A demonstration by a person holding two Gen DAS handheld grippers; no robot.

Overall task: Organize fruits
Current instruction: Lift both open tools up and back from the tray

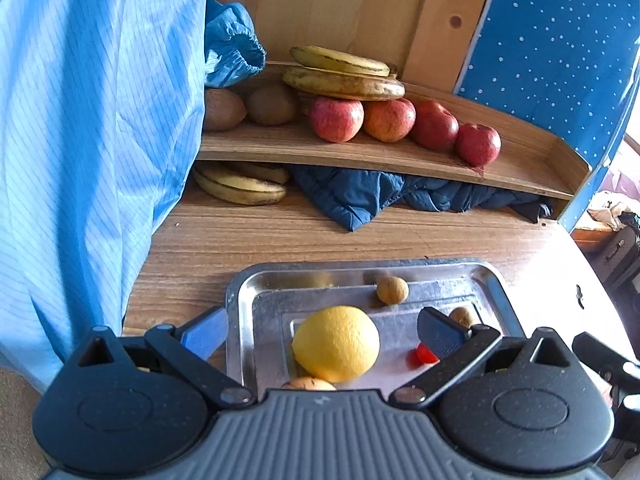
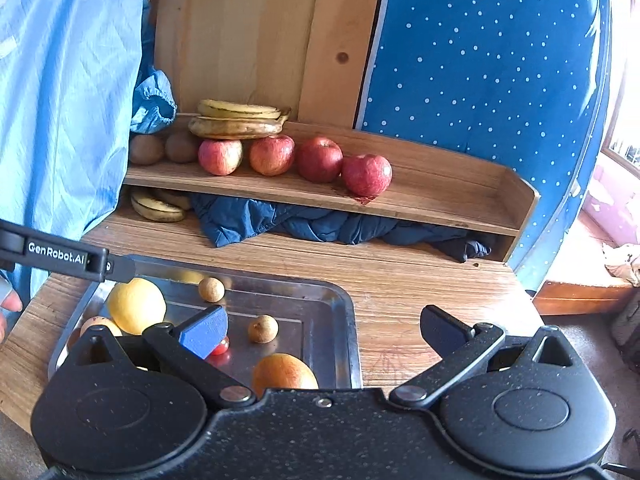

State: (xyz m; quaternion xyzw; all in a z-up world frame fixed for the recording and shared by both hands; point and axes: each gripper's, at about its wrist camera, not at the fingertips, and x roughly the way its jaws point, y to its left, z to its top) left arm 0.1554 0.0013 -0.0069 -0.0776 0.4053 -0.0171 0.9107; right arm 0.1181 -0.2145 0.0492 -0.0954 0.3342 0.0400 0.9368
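**Fruit positions and gripper state**

We hold two grippers over a steel tray [image 1: 492, 280] that rests on a wooden table [image 1: 280, 236].

1. Left gripper [image 1: 324, 330]: we hold its jaws spread wide, one finger outside the tray's left rim and the other over the tray. A lemon [image 1: 336, 344] lies between the fingers, but neither finger touches it.
2. Right gripper [image 2: 334, 330]: we hold its jaws spread wide and empty. The left finger hangs over the tray; the right finger hangs over the bare table just beside the tray's right rim.

Tray contents, as seen from the right wrist:
- the lemon at the left end;
- an orange [image 2: 284, 372] at the near edge;
- two small brown round fruits [image 2: 211, 289], one near the far wall and one near the middle;
- a small red fruit [image 2: 220, 346], partly hidden behind the left finger;
- a pale fruit [image 2: 100, 324] just beside the lemon, mostly hidden.

Shelf [image 2: 440, 200] contents, behind the tray:
- four apples [image 2: 320, 160] in a row, each touching the next;
- bananas [image 2: 236, 120] stacked on the two left apples;
- two kiwis [image 2: 182, 147] to the left of the apples.

Below the shelf, on the table, lie more bananas at the left and a dark blue cloth [image 2: 320, 222]. A light blue sleeve [image 1: 88, 140] fills the left side of both views.
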